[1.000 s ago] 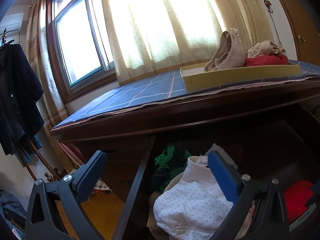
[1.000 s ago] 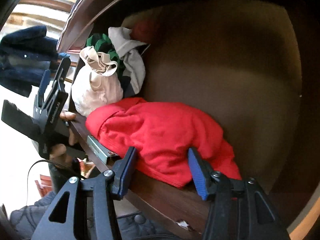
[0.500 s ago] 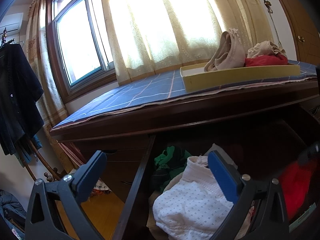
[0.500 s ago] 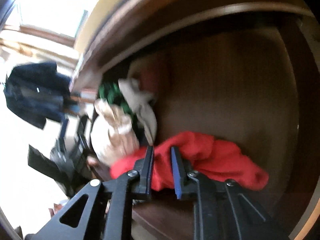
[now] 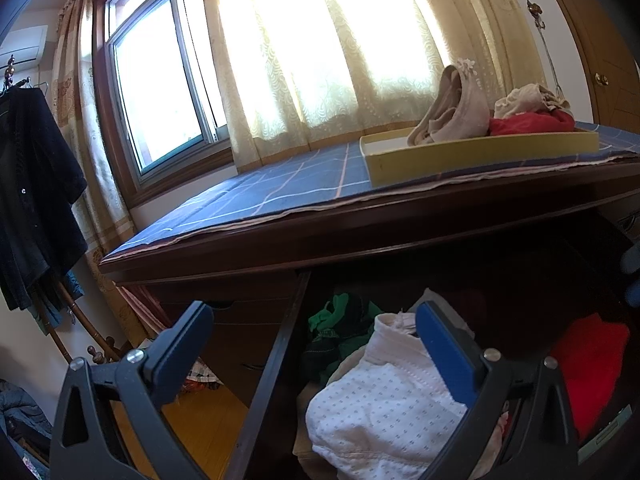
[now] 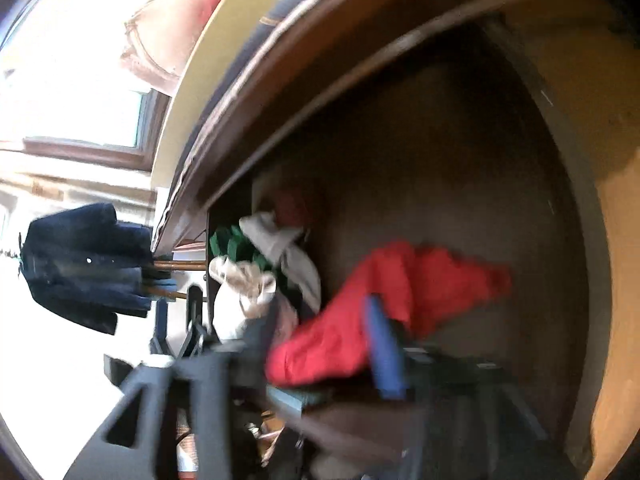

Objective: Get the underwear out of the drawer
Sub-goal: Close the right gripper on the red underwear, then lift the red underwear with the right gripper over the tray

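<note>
We are in the middle of picking: the red underwear lies against the front edge of the open drawer, toward its right end, and our right gripper has just been opening, its blurred jaws now standing apart with the red cloth between them but not, as far as the smear lets us judge, pinched. Our next move, we reckon, calls for clenching again on a good fold and lifting it clear over the front wall. Our left gripper hangs released and empty above the drawer's left end, over a white dotted garment and a green one.

On the desk, a blue checked cloth covers the top, and a yellow tray near its right end already holds beige and red pieces. Behind are a bright window, pale curtains, and a dark garment hanging at the left.
</note>
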A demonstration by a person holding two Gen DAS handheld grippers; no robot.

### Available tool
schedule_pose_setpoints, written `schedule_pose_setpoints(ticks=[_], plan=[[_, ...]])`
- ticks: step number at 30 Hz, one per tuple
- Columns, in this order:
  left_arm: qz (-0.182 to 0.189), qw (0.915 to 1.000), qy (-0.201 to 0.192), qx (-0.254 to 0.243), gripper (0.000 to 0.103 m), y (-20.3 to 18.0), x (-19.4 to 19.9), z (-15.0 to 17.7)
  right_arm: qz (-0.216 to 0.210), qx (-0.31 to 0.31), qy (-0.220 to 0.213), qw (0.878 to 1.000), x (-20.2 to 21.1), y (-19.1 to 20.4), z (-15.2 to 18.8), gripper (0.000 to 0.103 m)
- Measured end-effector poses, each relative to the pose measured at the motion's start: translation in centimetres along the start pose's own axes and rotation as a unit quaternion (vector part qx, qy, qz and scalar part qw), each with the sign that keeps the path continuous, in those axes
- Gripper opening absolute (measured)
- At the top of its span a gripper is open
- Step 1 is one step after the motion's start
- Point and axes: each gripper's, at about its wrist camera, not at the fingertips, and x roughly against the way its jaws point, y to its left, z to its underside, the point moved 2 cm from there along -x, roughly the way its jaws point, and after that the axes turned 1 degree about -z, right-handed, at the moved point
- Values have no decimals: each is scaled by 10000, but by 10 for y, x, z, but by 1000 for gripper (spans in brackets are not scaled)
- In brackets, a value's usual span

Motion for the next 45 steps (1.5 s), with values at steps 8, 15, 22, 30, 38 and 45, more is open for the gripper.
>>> schedule_pose_setpoints(ticks=[8, 15, 22, 30, 38, 45], plan=[[-1, 10000, -4, 0, 103, 1, 0, 0, 561, -75, 278, 9980, -8, -4, 30, 76], [15, 10000, -14, 15, 103, 3, 4, -2, 828, -314, 634, 9941, -58, -6, 26, 76], [48, 10000, -51, 34, 103, 4, 3, -1, 1077, 275, 578, 9921, -96, 5, 25, 73], [63, 9999, -76, 47, 103, 4, 2, 0, 1094, 1295, -410, 9847, -58, 25, 21, 28], [42, 10000, -65, 29, 103, 4, 2, 0, 1227, 2455, -1736, 9458, 13, 69, 21, 27], [26, 10000, -62, 12, 103, 3, 1, 0, 1227, 3113, -2514, 9082, 68, 107, 15, 27]])
